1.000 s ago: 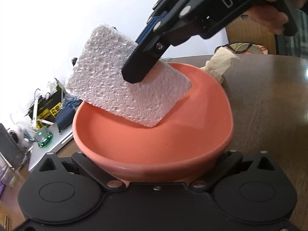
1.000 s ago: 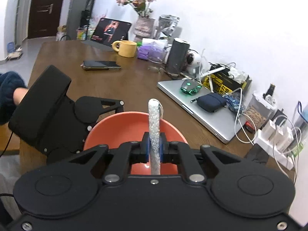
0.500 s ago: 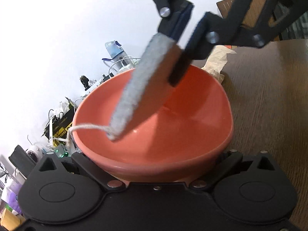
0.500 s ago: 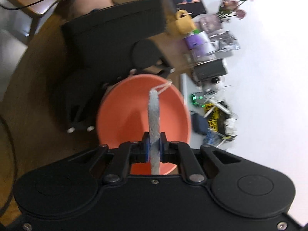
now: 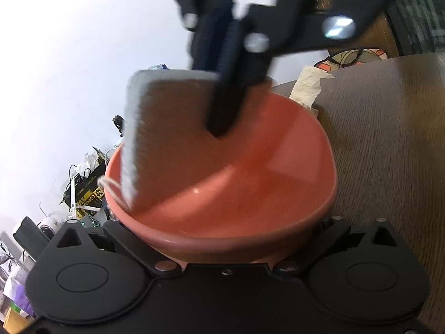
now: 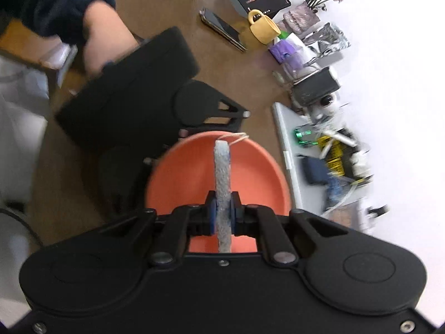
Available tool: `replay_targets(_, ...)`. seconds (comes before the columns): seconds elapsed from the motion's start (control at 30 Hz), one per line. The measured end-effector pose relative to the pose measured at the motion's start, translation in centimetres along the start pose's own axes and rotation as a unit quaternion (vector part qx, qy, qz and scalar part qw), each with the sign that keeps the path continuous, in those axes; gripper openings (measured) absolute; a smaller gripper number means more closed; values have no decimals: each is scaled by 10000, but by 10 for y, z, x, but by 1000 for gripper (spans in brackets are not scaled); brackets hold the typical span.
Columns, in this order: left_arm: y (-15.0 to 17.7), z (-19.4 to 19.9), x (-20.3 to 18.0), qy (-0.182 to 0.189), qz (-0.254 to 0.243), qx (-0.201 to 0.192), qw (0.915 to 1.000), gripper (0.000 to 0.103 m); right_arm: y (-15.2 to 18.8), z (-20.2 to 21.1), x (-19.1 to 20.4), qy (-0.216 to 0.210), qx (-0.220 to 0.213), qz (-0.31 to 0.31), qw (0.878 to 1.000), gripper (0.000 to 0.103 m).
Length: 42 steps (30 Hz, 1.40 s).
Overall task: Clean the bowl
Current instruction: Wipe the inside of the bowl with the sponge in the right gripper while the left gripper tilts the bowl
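An orange bowl point(image 5: 250, 189) fills the left wrist view, tilted, its near rim caught in my left gripper point(image 5: 222, 258), whose fingertips are hidden under it. The bowl keeps its place in that view, so the left gripper is shut on it. My right gripper point(image 5: 217, 89) comes in from above, shut on a white sponge point(image 5: 155, 139). The sponge's lower corner, with a string loop point(image 5: 111, 186), rests against the bowl's inner left wall. In the right wrist view the sponge point(image 6: 222, 172) stands edge-on between the pads of the right gripper point(image 6: 222, 211), over the bowl point(image 6: 183, 178). The left gripper point(image 6: 167, 144) holds the far rim.
The wooden table point(image 5: 389, 153) runs to the right, with a crumpled tissue point(image 5: 308, 89) behind the bowl. A laptop point(image 6: 286, 144), cables and small devices line the wall. A phone point(image 6: 222, 29) and a yellow mug point(image 6: 264, 27) lie farther off. A person's hand point(image 6: 105, 36) holds the left gripper.
The right gripper has rolled, turning the sponge from broad face to nearly edge-on, and swept it down toward the bowl's left wall. The bowl stays fixed in the left gripper.
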State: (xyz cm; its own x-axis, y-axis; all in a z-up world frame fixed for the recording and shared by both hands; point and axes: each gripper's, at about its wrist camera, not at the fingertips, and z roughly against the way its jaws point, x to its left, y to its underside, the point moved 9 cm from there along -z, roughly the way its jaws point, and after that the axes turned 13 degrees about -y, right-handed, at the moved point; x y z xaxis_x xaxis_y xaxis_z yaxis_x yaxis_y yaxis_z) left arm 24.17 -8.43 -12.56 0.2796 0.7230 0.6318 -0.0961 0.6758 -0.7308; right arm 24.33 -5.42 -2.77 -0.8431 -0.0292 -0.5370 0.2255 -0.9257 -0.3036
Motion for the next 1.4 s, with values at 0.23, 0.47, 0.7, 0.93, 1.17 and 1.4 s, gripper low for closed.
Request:
replay_targets(0.23, 5, -11, 6, 84, 91, 65, 9999, 101, 0, -8, -12, -103, 500, 63, 9987, 10)
replay_targets(0.47, 7, -10, 9, 144, 153, 107, 9997, 101, 11, -1, -1, -415, 926, 129, 9948, 10)
replay_targets(0.7, 3, -14, 4, 145, 136, 94, 9998, 101, 1, 10, 27, -1136, 725, -156, 9908, 10)
replay_targets(0.93, 6, -11, 2, 106, 104, 74, 9999, 101, -26, 12, 14, -885, 269, -133, 9956, 10)
replay_targets(1.17, 12, -12, 8, 134, 144, 100, 9998, 101, -21, 6, -22, -127, 457, 21, 9989, 10)
replay_targets(1.4, 17, -31, 19, 292, 305, 196, 9989, 101, 12, 5, -26, -10, 943, 116, 9955, 11)
